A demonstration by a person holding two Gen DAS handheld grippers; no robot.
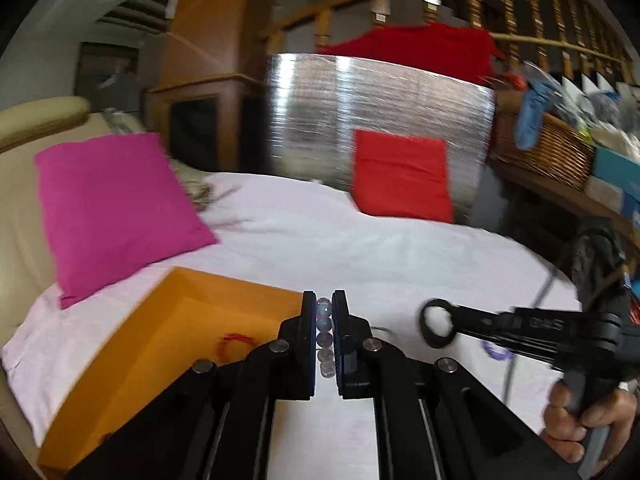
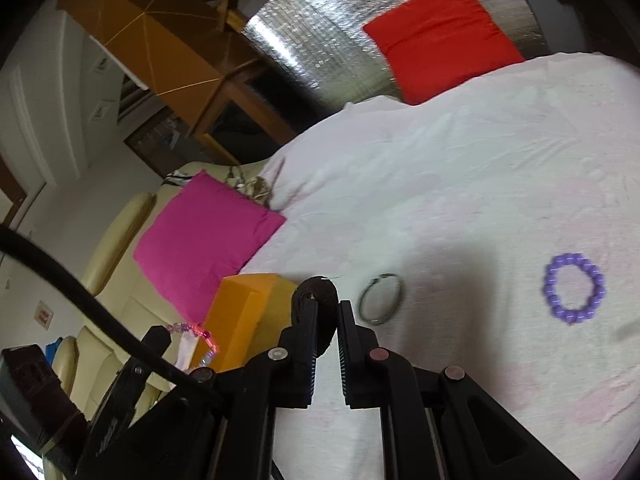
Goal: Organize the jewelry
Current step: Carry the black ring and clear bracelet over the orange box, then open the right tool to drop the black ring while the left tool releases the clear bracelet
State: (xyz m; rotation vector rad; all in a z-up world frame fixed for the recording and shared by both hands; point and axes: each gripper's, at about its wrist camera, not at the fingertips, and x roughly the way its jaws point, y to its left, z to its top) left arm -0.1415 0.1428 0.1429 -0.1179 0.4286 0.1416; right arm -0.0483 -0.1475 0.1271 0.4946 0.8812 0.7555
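Observation:
My left gripper [image 1: 324, 312] is shut on a bracelet of clear and pinkish beads [image 1: 325, 334], held just right of the open orange box [image 1: 168, 344]. A red bracelet [image 1: 236, 340] lies inside that box. My right gripper [image 2: 328, 312] is shut on a black bracelet [image 2: 316, 292] above the white cloth. In the left wrist view the right gripper [image 1: 460, 326] comes in from the right with the black bracelet [image 1: 438, 322] at its tip. On the cloth lie a thin metal bangle [image 2: 380, 298] and a purple bead bracelet [image 2: 574, 288]. The beaded bracelet [image 2: 192, 330] also shows at lower left.
A pink cushion [image 1: 116, 216] lies left of the box on a cream sofa [image 2: 116, 280]. A red cushion [image 1: 402, 176] leans on a silver foil panel [image 1: 380, 108] at the far edge of the white cloth [image 1: 360, 248]. A wicker basket [image 1: 548, 152] stands at the right.

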